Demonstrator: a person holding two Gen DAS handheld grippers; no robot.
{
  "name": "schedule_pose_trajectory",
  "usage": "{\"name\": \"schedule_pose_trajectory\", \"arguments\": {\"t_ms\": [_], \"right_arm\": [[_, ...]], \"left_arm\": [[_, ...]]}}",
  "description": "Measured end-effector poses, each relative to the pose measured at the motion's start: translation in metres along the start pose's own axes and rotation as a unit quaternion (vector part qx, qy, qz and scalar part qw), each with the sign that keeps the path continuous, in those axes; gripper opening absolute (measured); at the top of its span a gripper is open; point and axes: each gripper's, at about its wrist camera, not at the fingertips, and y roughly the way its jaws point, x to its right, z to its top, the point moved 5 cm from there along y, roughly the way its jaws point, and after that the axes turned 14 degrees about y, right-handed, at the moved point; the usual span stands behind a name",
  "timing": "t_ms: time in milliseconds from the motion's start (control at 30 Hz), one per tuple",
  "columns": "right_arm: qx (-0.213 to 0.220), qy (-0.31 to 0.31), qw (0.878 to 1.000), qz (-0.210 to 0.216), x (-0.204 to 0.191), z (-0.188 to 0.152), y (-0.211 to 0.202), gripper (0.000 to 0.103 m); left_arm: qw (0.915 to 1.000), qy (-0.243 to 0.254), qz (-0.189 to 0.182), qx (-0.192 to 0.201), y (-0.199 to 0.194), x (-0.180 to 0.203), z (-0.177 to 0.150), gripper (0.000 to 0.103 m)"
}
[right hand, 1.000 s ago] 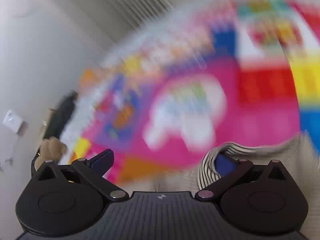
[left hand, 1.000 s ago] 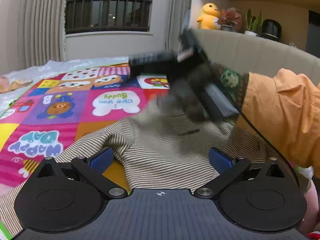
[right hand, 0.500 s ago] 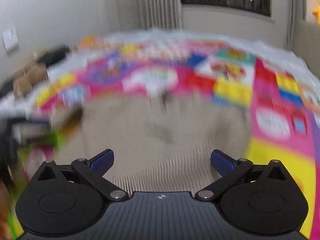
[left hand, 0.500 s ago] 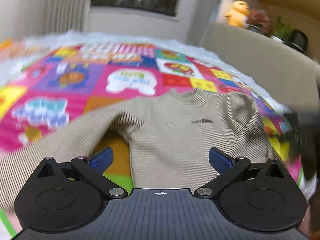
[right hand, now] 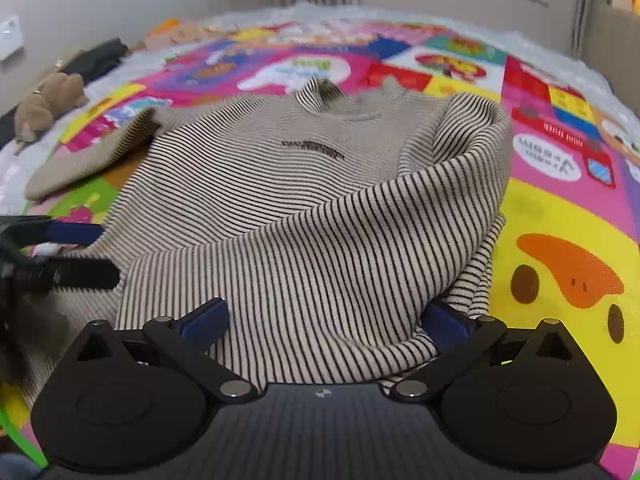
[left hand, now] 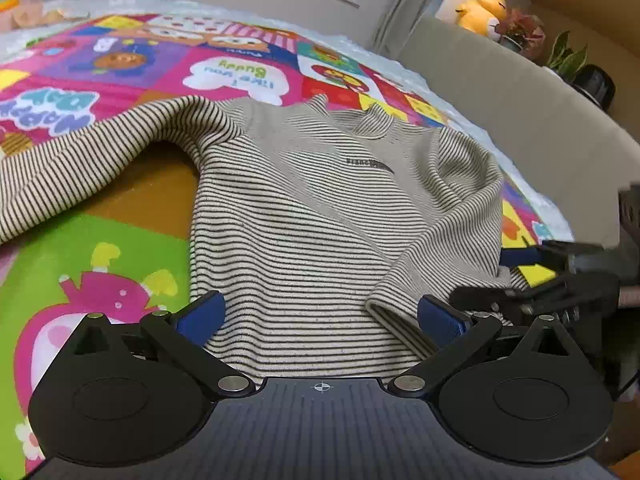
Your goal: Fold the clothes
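A beige sweater with thin black stripes (left hand: pixel 304 208) lies front up on the colourful play mat (left hand: pixel 132 236), collar away from me. Its right sleeve is folded across the body (right hand: pixel 340 248); its left sleeve (left hand: pixel 80 160) stretches out over the mat. My left gripper (left hand: pixel 320 316) hovers open over the hem, nothing between its blue pads. My right gripper (right hand: pixel 324 322) is open too, low over the folded sleeve near the hem. Each gripper shows at the edge of the other's view: the right gripper (left hand: pixel 532 276) and the left gripper (right hand: pixel 68 252).
A beige padded wall (left hand: pixel 520 120) borders the mat on the right, with a yellow plush duck (left hand: pixel 480 10) and potted plants (left hand: pixel 524 34) on the ledge above. A brown plush toy (right hand: pixel 48 100) and dark clothing (right hand: pixel 96 60) lie at the mat's far left edge.
The right gripper let go of the sleeve it carried across the sweater and swung back to the hem. The sleeve now lies folded over the body. The left gripper dropped lower toward the hem.
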Motion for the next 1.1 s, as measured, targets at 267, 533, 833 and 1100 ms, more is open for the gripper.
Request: {"name": "schedule_pose_trajectory", "arguments": {"t_ms": [267, 533, 833, 1100], "right_arm": [[0.087, -0.044, 0.994, -0.045, -0.012, -0.006, -0.034, 0.066], [0.093, -0.118, 0.988, 0.027, -0.08, -0.041, -0.052, 0.065], [0.178, -0.207, 0.961, -0.044, -0.088, -0.027, -0.043, 0.011], [0.337, 0.063, 0.926, -0.159, 0.096, 0.089, -0.187, 0.0]], "left_arm": [[0.9999, -0.001, -0.013, -0.005, 0.002, -0.005, 0.003, 0.103], [0.9978, -0.065, -0.004, 0.012, -0.003, -0.01, 0.007, 0.103], [0.9953, -0.082, 0.031, 0.043, -0.034, -0.027, 0.025, 0.103], [0.9921, -0.112, 0.031, 0.048, -0.029, -0.045, 0.033, 0.103]]}}
